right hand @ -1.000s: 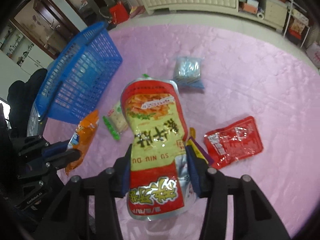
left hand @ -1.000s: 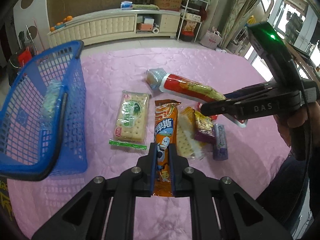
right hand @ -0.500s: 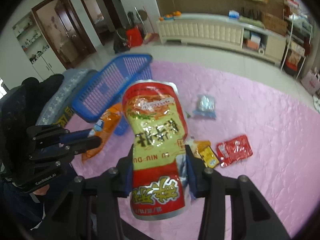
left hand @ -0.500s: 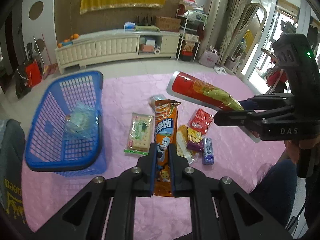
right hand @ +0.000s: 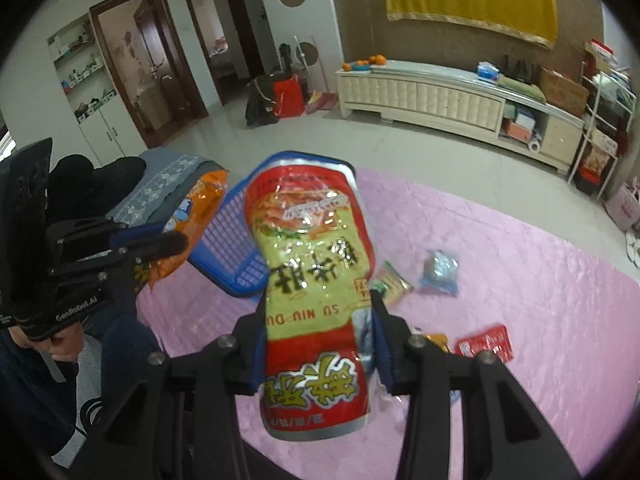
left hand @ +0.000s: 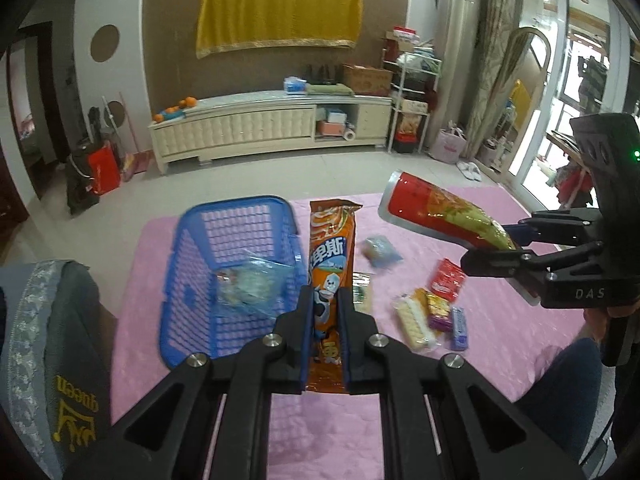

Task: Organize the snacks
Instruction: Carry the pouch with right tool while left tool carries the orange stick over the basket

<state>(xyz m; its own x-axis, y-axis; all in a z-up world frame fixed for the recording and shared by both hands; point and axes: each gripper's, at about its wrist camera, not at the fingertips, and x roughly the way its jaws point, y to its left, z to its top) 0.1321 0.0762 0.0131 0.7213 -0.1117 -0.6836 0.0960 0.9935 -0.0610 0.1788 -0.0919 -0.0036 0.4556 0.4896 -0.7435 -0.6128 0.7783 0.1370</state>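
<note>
Nearest us in the left wrist view, our left tongs [left hand: 324, 312] are closed narrow on the lower part of a long orange pack [left hand: 330, 264], which stands up between the pads and is lifted clear of the pink cloth [left hand: 320, 420] below. In the right wrist view our right tongs [right hand: 318, 344] clamp a wide red-and-yellow pouch [right hand: 310, 264] around its middle, the pads pressing in its sides, and it too hangs above the cloth. From the left we see the same pouch sticking out of the right tongs [left hand: 516, 246] toward the left, tilted, with a hand [left hand: 616, 316] on the handle below. Just left of the orange pack sits the blue basket [left hand: 188, 280], holding one clear bag [left hand: 248, 284]. Loose on the cloth, right of the orange pack, lie a cracker pack [left hand: 414, 320], a purple packet [left hand: 438, 314], a small purple stick [left hand: 459, 324] and a red sachet [left hand: 448, 280], close together; a bluish bag [left hand: 380, 248] lies farther off, blurred. A green-and-white pack [left hand: 362, 292] peeks out just beside the left tongs. Beyond the cloth are a pale floor, a long cream cabinet [left hand: 272, 128] and a yellow drape [left hand: 276, 16] on the wall.
</note>
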